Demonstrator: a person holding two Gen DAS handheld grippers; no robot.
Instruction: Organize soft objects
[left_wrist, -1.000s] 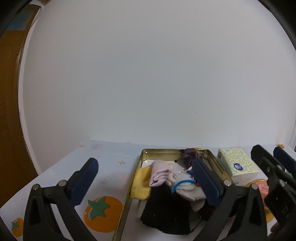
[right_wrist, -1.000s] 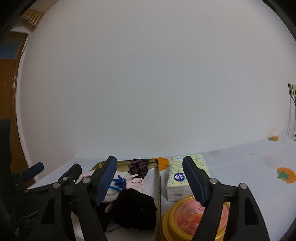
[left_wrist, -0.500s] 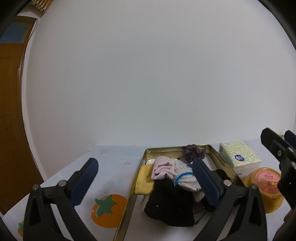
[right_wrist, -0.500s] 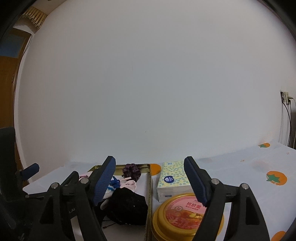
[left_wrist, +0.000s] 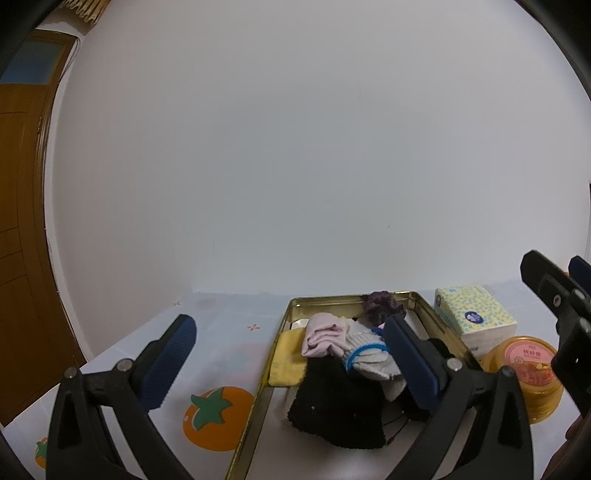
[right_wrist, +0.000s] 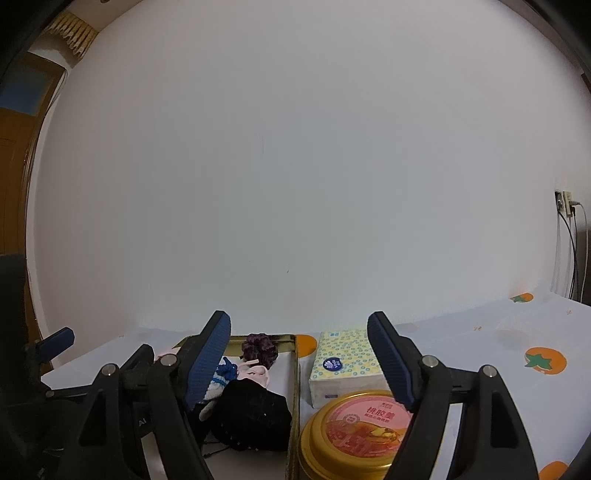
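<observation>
Both claws hovering released over table, soft objects already lying in gold tray.

Left claw (left_wrist: 284, 363) and right claw (right_wrist: 297, 363) both gaping wide, gripping nothing. Soft objects (left_wrist: 343, 354) heaped inside gold tray (left_wrist: 258, 398), lower centre of left view: black fleece piece, pale socks, purple scrunchie, yellow cloth overlapping the tray's left rim. Likely calling for a low, centred approach, pinching one layer only, avoiding the metal rim. Left view alone showing the yellow cloth; right view alone showing wall socket at right edge and, lower centre, the round tin's (right_wrist: 365, 428) lid.
</observation>
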